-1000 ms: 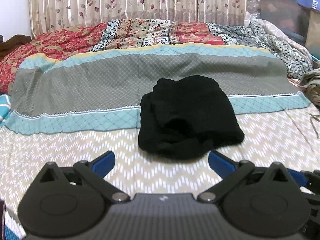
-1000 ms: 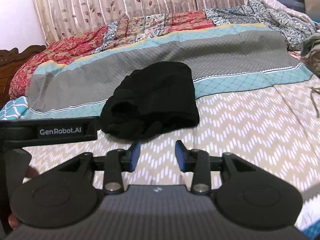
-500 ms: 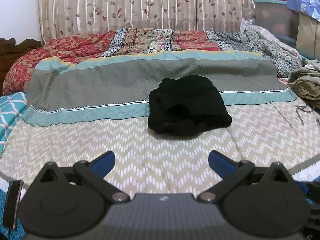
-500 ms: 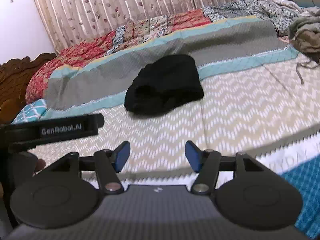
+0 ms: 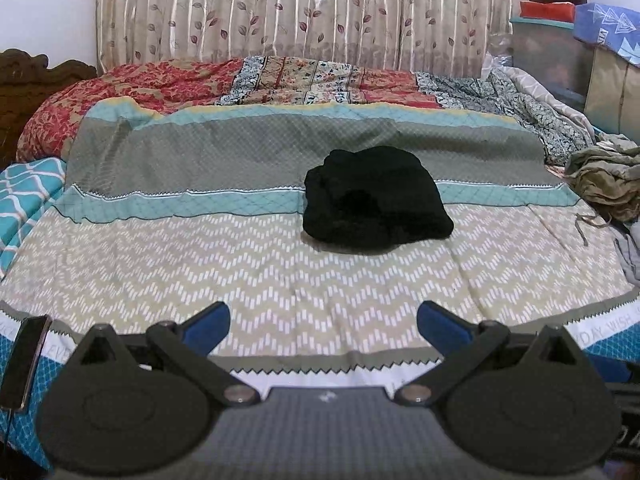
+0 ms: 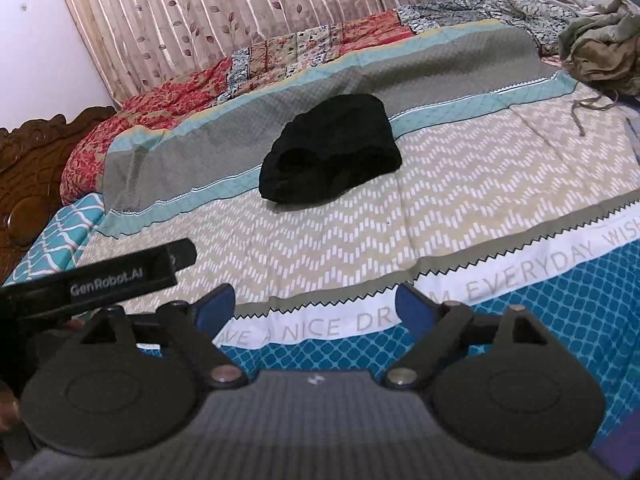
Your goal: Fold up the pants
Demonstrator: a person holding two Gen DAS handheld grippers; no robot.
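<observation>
Your bedspread (image 5: 280, 280) holds the folded black pants (image 5: 376, 200) at frame centre. Left gripper (image 5: 323, 322) and right gripper (image 6: 316, 304) gape empty; the loosely stacked bundle could slump open.

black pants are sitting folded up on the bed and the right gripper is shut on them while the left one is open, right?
Not quite. The right gripper is not shut on the black pants; the right wrist view shows its jaws spread apart, empty, hovering near the bed's front edge, well short of the pants. The rest holds: the pants lie folded on the bed and the left gripper is open.
</observation>
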